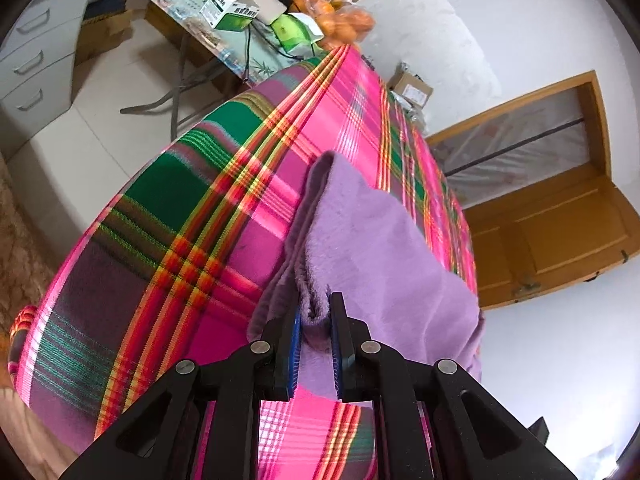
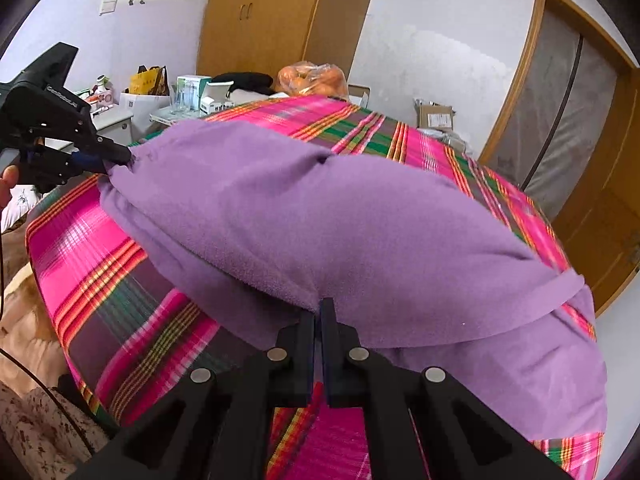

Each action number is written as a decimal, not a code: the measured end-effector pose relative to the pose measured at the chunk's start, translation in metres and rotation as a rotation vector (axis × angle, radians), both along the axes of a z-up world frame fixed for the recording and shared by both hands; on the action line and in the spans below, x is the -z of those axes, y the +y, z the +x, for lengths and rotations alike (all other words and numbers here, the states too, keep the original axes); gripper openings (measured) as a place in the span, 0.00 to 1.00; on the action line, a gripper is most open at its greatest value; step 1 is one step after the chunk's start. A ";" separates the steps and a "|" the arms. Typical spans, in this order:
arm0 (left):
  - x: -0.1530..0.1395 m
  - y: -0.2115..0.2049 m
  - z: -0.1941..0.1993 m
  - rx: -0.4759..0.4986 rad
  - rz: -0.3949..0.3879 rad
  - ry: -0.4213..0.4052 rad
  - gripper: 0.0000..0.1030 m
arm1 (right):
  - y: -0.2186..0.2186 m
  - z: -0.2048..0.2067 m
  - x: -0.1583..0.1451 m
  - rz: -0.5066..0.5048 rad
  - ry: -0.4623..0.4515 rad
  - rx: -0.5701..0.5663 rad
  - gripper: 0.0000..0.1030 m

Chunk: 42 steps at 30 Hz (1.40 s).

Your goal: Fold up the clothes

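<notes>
A fuzzy purple garment [image 2: 320, 216] is spread over a bed covered in pink plaid cloth [image 2: 100, 280]. One bunched edge is clamped by the left gripper [image 1: 316, 312], another by the right gripper [image 2: 319, 312]. Oranges are held in a clear plastic bag [image 1: 336, 16] beyond the bed.

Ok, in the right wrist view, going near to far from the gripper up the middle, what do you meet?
Right gripper clamped on the purple garment → pink plaid cloth → bag of oranges → wooden wardrobe.

A plain lilac fleece garment [image 2: 340, 216] lies on a plaid cloth [image 1: 168, 240] (hot pink, green, orange stripes).
</notes>
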<state>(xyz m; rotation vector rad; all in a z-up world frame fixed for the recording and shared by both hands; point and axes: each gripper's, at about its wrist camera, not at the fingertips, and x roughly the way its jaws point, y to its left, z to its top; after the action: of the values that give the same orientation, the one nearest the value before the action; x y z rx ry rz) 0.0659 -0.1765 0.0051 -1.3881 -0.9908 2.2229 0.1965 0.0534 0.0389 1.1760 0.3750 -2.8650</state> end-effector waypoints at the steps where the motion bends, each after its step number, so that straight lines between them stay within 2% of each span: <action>1: 0.001 0.000 0.000 0.002 -0.005 -0.001 0.13 | 0.001 0.000 0.001 -0.006 -0.003 0.000 0.04; 6: 0.004 -0.001 0.000 -0.001 -0.011 -0.016 0.16 | 0.005 0.000 0.001 -0.056 -0.027 -0.004 0.09; 15: -0.001 -0.005 0.006 -0.018 -0.069 -0.004 0.19 | 0.018 0.003 -0.004 -0.187 -0.083 -0.012 0.12; 21: -0.017 -0.014 0.013 -0.096 -0.161 0.047 0.19 | 0.033 0.010 -0.016 -0.277 -0.088 -0.022 0.12; 26: -0.034 -0.008 0.017 -0.094 -0.182 0.118 0.19 | 0.056 0.007 -0.024 -0.306 -0.039 0.035 0.12; 33: -0.046 0.051 0.017 0.075 -0.196 0.181 0.23 | 0.065 0.005 0.000 -0.345 -0.093 0.072 0.13; 38: -0.046 0.110 0.018 0.253 -0.240 0.222 0.27 | 0.080 0.026 -0.003 -0.377 -0.092 0.069 0.13; 42: -0.045 0.163 0.024 0.415 -0.284 0.277 0.30 | 0.114 0.046 -0.014 -0.361 -0.047 0.167 0.13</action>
<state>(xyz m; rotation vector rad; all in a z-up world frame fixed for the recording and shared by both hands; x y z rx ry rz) 0.0900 -0.0131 0.0502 -1.2114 -0.2697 2.2035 0.2422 0.1676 0.0532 1.2486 -0.2460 -2.8618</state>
